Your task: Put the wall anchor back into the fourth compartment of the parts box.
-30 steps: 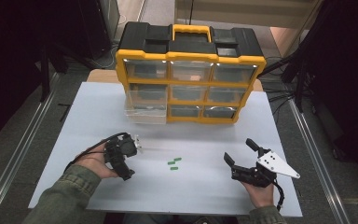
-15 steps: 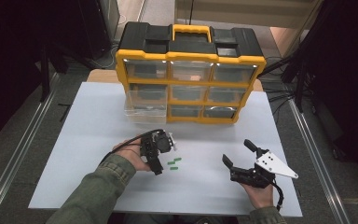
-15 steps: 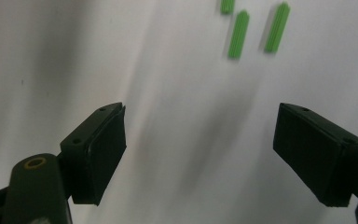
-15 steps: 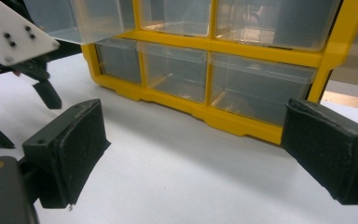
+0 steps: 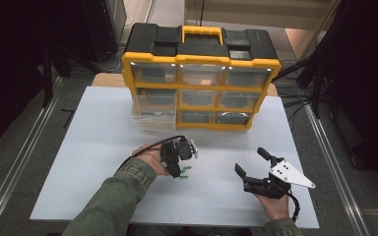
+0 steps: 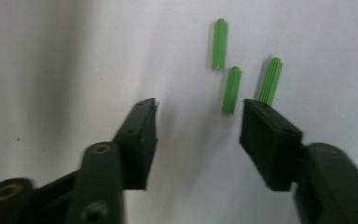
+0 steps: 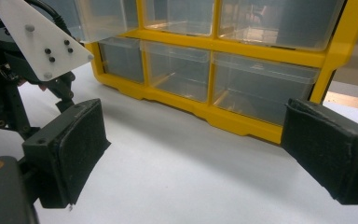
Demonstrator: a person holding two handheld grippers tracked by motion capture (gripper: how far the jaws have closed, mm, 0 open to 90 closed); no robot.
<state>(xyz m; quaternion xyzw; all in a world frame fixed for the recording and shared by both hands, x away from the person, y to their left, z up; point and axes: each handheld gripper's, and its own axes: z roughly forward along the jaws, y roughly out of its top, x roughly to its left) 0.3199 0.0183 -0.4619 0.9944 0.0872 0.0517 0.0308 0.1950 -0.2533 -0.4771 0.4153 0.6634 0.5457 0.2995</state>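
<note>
Three green wall plugs [image 6: 231, 89] are seen lying flat on the white desk [image 5: 93, 147], near its middle, their long axes roughly parallel and running away from the left claw [image 6: 198, 119], rounded tips farthest. They are small, ribbed and bright green. The left claw, whose jaws have just been closing, is held half spread just short of them, one plug beside its right jaw, nothing pinched. The right claw [image 5: 253, 164] is held wide apart, empty. Behind stands a yellow drawer organizer [image 5: 202, 83], one clear drawer [image 5: 152, 118] pulled out.
</note>
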